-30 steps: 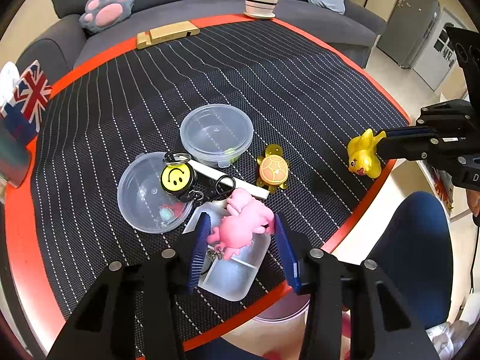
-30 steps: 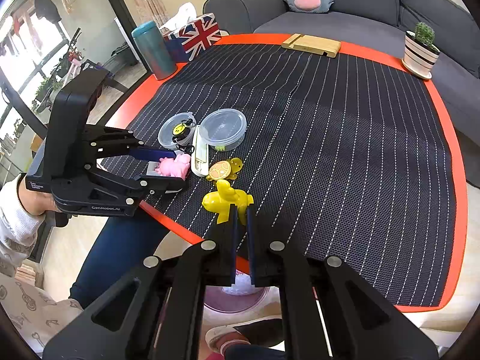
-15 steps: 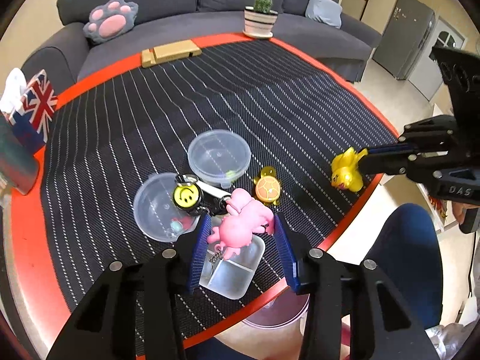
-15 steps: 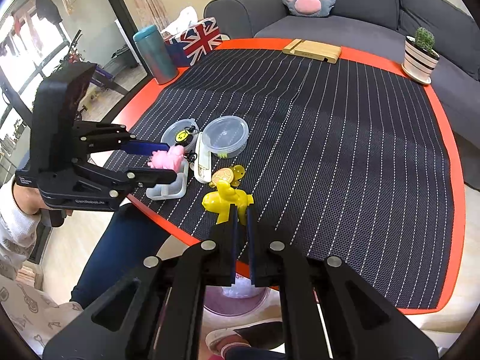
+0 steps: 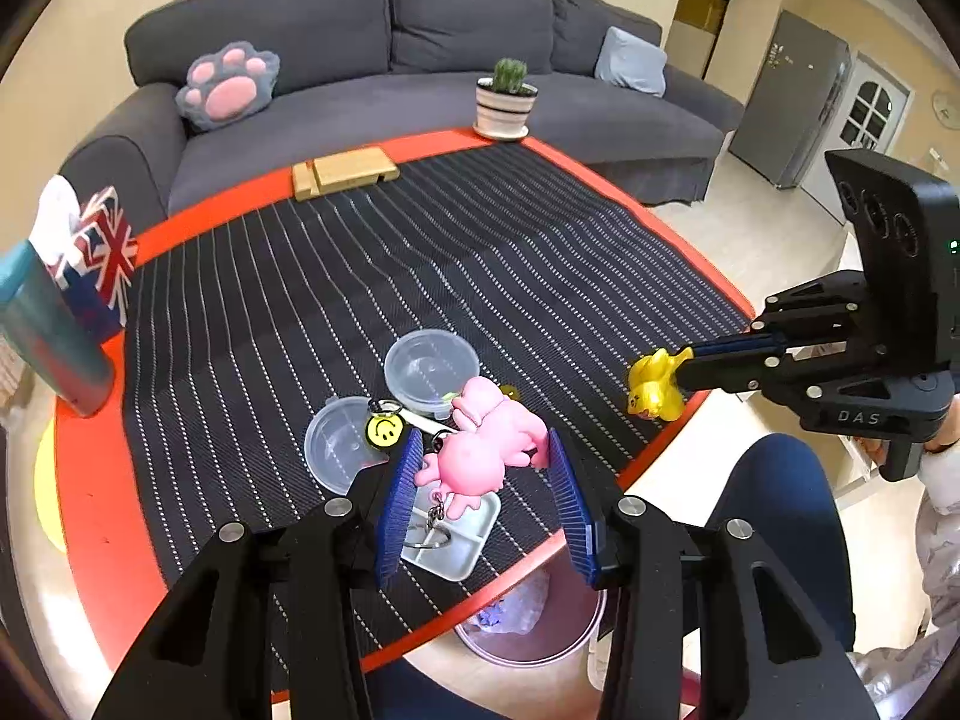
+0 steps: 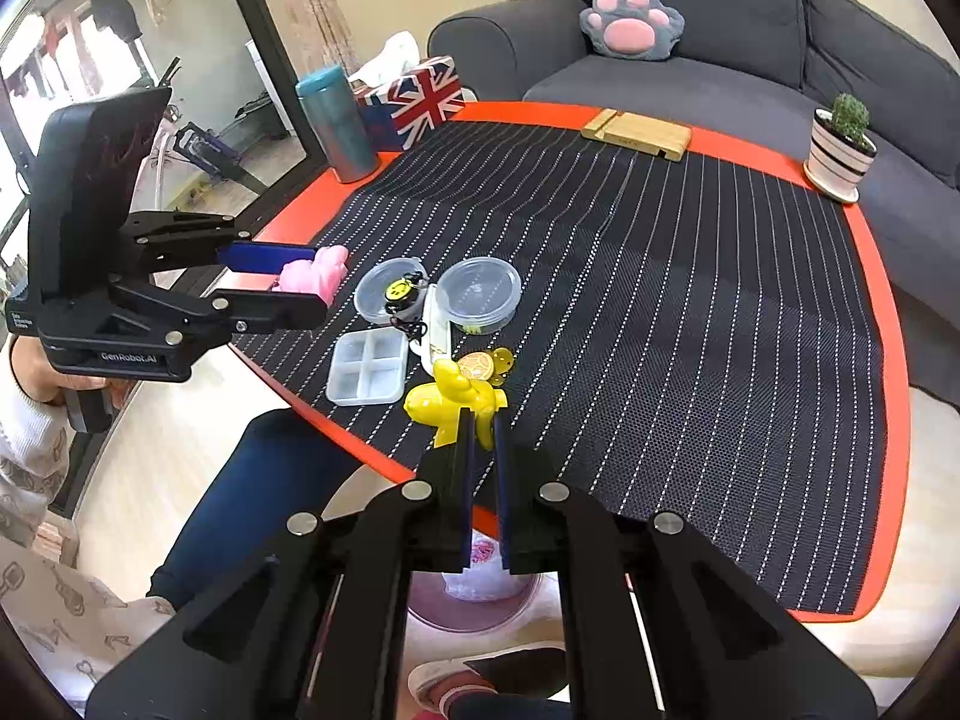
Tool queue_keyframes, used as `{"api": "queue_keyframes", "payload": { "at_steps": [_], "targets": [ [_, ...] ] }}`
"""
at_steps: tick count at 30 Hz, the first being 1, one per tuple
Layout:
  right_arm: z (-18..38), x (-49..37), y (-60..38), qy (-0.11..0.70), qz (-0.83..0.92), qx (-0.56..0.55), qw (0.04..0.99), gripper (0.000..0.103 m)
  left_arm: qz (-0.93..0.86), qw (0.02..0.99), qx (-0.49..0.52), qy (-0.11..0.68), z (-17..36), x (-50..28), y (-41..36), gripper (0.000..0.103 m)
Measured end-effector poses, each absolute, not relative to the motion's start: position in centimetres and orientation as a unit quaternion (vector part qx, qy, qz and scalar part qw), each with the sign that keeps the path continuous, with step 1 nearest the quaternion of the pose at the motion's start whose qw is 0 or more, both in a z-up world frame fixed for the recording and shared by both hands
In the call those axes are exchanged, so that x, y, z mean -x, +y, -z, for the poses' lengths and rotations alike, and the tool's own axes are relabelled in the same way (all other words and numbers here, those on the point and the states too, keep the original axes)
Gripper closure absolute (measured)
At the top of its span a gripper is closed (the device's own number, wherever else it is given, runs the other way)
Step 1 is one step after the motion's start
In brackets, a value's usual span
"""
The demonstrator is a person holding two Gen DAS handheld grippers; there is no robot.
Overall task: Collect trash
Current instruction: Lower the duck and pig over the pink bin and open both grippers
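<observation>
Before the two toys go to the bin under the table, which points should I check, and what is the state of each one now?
1. Left gripper closed on the pink toy: ok, both blue pads press its sides.
2. Right gripper closed on the yellow toy: ok, but it pinches only a thin part.
3. Both toys lifted clear of the mat: ok in both views.
4. Key chain hanging below the pink toy is free of the white tray: cannot tell.
5. Bin is open: ok, it sits below the table edge, partly hidden.
6. Path to the bin is free of the person's knee: cannot tell.
</observation>
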State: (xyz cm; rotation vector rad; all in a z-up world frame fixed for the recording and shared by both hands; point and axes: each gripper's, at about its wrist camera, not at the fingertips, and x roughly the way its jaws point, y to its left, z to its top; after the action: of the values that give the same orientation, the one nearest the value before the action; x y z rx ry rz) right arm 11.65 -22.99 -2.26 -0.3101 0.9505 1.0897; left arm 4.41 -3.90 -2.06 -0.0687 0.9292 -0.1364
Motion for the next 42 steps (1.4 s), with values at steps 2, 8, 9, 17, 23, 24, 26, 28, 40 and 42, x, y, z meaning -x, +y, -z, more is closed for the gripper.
{"api": "queue_keyframes", "payload": {
  "at_steps": [2, 8, 9, 17, 23, 24, 26, 28, 40, 42],
  "targets": [
    [1.9, -11.2, -23.1, 0.430, -0.499, 0.143, 0.738, 0.097, 0.069, 0.893, 0.033, 0.444, 1.7, -3.9, -4.1, 0.060],
    [0.6, -9.3, -23.6, 0.419, -0.511, 0.154, 0.735, 0.097, 0.080, 0.895, 0.028, 0.437, 0.8, -2.2, -5.1, 0.060],
    [0.5, -8.9, -23.6, 0.418, -0.513, 0.156, 0.734, 0.097, 0.082, 0.895, 0.027, 0.437, 0.8, -1.9, -5.3, 0.060],
    [0.9, -6.2, -24.2, 0.425, -0.525, 0.170, 0.718, 0.097, 0.090, 0.892, 0.029, 0.442, 1.3, 0.4, -6.1, 0.060],
    [2.2, -4.5, -24.2, 0.439, -0.534, 0.175, 0.701, 0.097, 0.093, 0.890, 0.039, 0.445, 2.0, 1.9, -6.4, 0.060],
    [2.4, -4.3, -24.1, 0.441, -0.536, 0.176, 0.698, 0.097, 0.094, 0.890, 0.040, 0.445, 2.0, 2.1, -6.4, 0.060],
    [2.6, -4.0, -24.0, 0.443, -0.539, 0.177, 0.694, 0.095, 0.094, 0.889, 0.040, 0.446, 2.1, 2.3, -6.4, 0.060],
    [2.8, -3.9, -23.8, 0.444, -0.539, 0.179, 0.693, 0.086, 0.093, 0.890, 0.040, 0.445, 2.1, 2.5, -6.3, 0.060],
    [2.3, -4.7, -24.2, 0.441, -0.514, 0.168, 0.716, 0.010, 0.100, 0.885, 0.040, 0.453, 2.6, 2.7, -6.7, 0.060],
    [2.2, -4.8, -24.4, 0.441, -0.514, 0.165, 0.717, 0.010, 0.100, 0.885, 0.040, 0.453, 2.7, 2.7, -6.8, 0.060]
  ]
}}
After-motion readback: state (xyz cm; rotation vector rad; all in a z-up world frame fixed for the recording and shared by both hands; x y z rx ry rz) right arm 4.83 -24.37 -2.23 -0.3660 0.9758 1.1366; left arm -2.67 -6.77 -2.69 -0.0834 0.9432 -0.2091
